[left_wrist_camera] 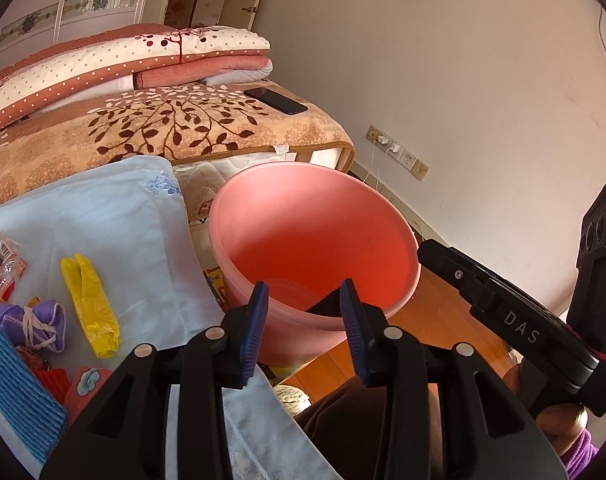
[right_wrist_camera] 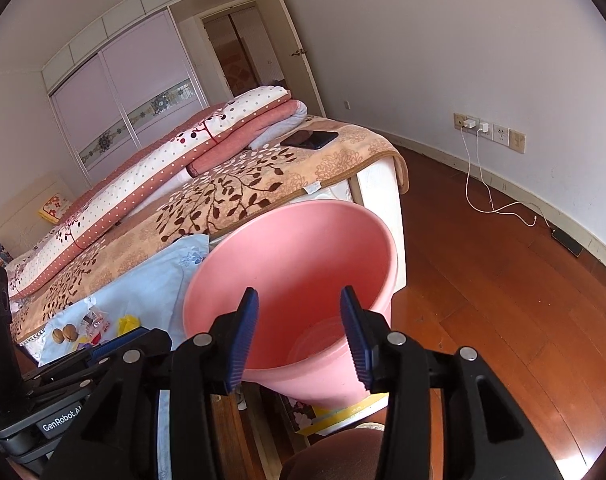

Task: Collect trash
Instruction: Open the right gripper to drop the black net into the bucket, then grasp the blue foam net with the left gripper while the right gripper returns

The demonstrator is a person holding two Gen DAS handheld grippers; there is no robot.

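Observation:
A pink plastic bin (left_wrist_camera: 315, 240) stands on the floor beside the bed, also in the right wrist view (right_wrist_camera: 295, 264). A dark item (left_wrist_camera: 327, 304) lies inside it by the near wall. My left gripper (left_wrist_camera: 305, 300) is open and empty over the bin's near rim. My right gripper (right_wrist_camera: 299, 308) is open and empty, also above the near rim. Trash lies on a light blue cloth (left_wrist_camera: 115, 232) on the bed to the left: a yellow wrapper (left_wrist_camera: 89, 304), a purple bundle (left_wrist_camera: 29, 322), a clear wrapper (left_wrist_camera: 3, 260), a blue ribbed piece (left_wrist_camera: 15, 392).
A phone (left_wrist_camera: 275, 100) lies on the leaf-patterned blanket (left_wrist_camera: 163, 128) near folded bedding (left_wrist_camera: 123, 60). Two walnuts (right_wrist_camera: 65, 335) sit on the cloth. Chargers and cables (right_wrist_camera: 479, 160) hang from wall sockets over the wooden floor (right_wrist_camera: 503, 300). The right gripper's body (left_wrist_camera: 515, 320) is at right.

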